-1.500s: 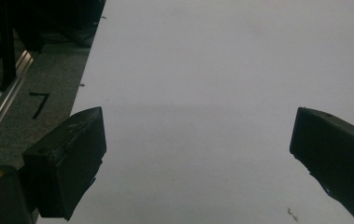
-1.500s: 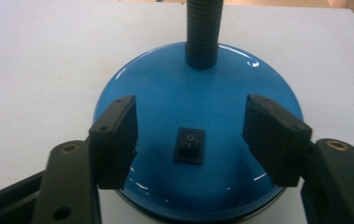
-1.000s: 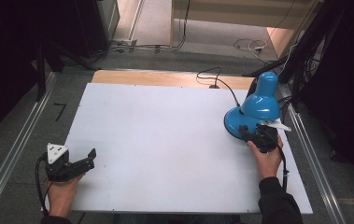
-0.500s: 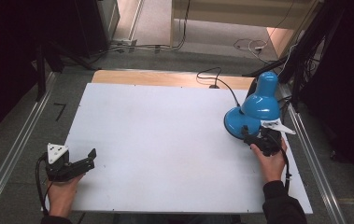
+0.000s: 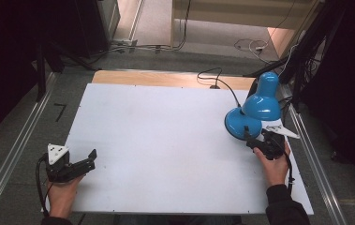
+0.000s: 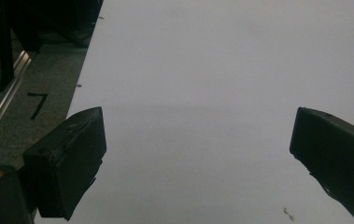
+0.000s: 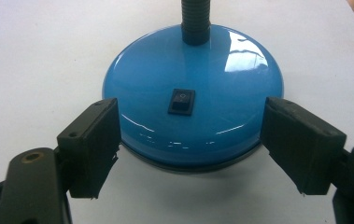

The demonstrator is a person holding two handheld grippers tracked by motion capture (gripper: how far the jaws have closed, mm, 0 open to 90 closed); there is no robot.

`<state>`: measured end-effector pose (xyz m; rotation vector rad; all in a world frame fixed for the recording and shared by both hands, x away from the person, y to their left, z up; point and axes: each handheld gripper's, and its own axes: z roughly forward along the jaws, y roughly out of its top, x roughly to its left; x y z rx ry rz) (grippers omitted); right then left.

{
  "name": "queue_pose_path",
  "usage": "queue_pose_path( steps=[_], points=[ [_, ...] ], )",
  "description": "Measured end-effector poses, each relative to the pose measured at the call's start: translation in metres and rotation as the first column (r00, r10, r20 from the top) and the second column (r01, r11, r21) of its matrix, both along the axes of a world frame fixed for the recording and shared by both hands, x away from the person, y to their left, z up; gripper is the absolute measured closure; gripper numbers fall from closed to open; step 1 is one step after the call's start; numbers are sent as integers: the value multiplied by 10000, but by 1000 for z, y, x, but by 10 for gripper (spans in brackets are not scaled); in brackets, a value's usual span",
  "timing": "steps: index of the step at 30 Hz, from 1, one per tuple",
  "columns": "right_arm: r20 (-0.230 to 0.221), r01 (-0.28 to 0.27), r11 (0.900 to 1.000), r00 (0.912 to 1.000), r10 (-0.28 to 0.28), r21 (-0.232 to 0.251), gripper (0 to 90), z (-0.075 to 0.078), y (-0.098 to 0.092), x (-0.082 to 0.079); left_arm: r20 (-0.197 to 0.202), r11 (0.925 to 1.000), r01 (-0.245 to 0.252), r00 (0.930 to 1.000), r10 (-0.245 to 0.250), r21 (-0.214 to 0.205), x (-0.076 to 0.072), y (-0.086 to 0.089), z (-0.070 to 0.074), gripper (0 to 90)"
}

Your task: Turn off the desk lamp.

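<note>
At the near left corner of the white table, the left gripper lies in the person's left hand, pointing right. The left gripper view shows its jaws spread wide over bare tabletop. At the right edge stands a blue desk lamp, its shade raised above its round base. The right gripper sits at the base's near side, jaws spread to either side of it. The right gripper view shows a black rocker switch on the base; whether the jaws touch the base is unclear.
</note>
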<state>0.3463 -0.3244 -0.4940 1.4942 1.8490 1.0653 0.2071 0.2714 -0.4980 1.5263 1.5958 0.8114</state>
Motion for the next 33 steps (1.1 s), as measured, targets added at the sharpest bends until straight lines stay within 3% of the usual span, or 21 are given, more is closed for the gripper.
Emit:
queue_pose_path(
  steps=[33],
  points=[
    [178, -36, 9998, 9998, 33, 177, 123, 1, -16, -24, -8, 10000, 7, 10000, -7, 15, 0, 0, 0, 42]
  ],
)
